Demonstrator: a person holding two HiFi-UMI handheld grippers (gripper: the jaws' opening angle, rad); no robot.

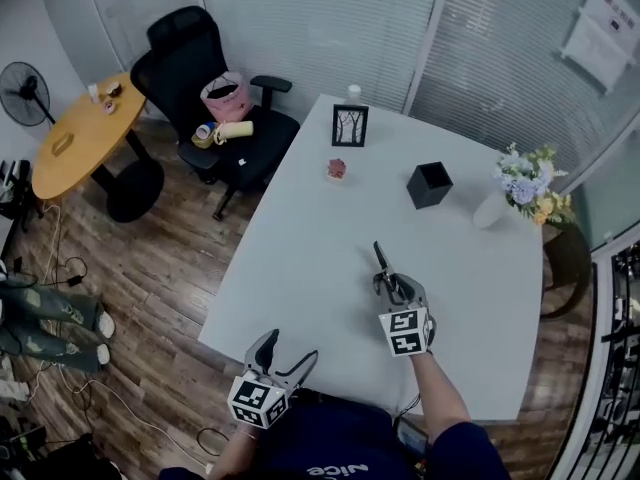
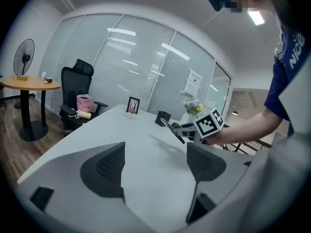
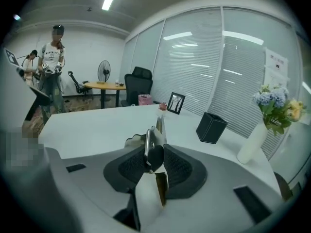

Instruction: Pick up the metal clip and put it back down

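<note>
Your right gripper [image 1: 388, 282] is clamped on the metal clip [image 1: 381, 260], holding it just above the white table [image 1: 300, 248]. Your left gripper [image 1: 290, 348] hangs empty at the table's near edge, jaws wide apart.

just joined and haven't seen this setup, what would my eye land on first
The right gripper stands out first, shut on the metal clip and holding it above the middle of the white table. The left gripper hangs open and empty at the table's near edge, and a vase of flowers brightens the far right corner.
</note>
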